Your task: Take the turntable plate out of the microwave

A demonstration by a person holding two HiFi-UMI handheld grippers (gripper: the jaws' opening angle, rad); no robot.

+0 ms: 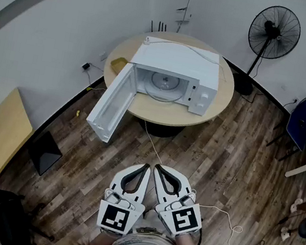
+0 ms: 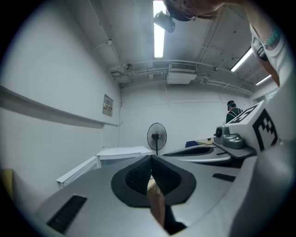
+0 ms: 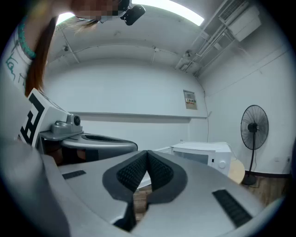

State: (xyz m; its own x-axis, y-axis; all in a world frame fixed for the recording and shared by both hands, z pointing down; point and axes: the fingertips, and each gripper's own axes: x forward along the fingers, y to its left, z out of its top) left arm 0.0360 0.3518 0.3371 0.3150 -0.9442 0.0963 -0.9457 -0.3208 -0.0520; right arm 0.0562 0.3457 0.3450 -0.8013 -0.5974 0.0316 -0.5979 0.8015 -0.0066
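Left gripper (image 1: 146, 166): pale grey moulded shell, black ribbed pads, jaws pressed together with nothing between them; a white cube with black square markers (image 1: 114, 218) sits at its rear. Right gripper (image 1: 157, 167): same build, jaws likewise closed and empty, its own marker cube (image 1: 184, 219) behind; the two tips lie just beside each other, both held roughly level over a dark wood-plank floor (image 1: 222, 160). Turntable plate (image 1: 164, 83): round, clear glass disc, lying flat inside the cavity of the microwave (image 1: 178, 65); being circular it has no long axis, and its face points up. The microwave is a white box with smooth panels and two round knobs (image 1: 202, 101) on its right front; its long side runs left to right in the head view and its opening faces the person. Its door (image 1: 112, 103), a white rectangular frame hinged at the left, stands swung wide and reaches out past the rim of the desk (image 1: 223, 96) toward the lower left, beside the path to the opening. The desk is round, with a light wood top on a dark base. Both grippers are well apart from the microwave, with floor between. A thin white cable (image 1: 150, 142) trails across the planks from under the desk. Black pedestal fan (image 1: 274, 31) with a wire cage stands near the wall behind; blue chair (image 1: 304, 120) at the right.
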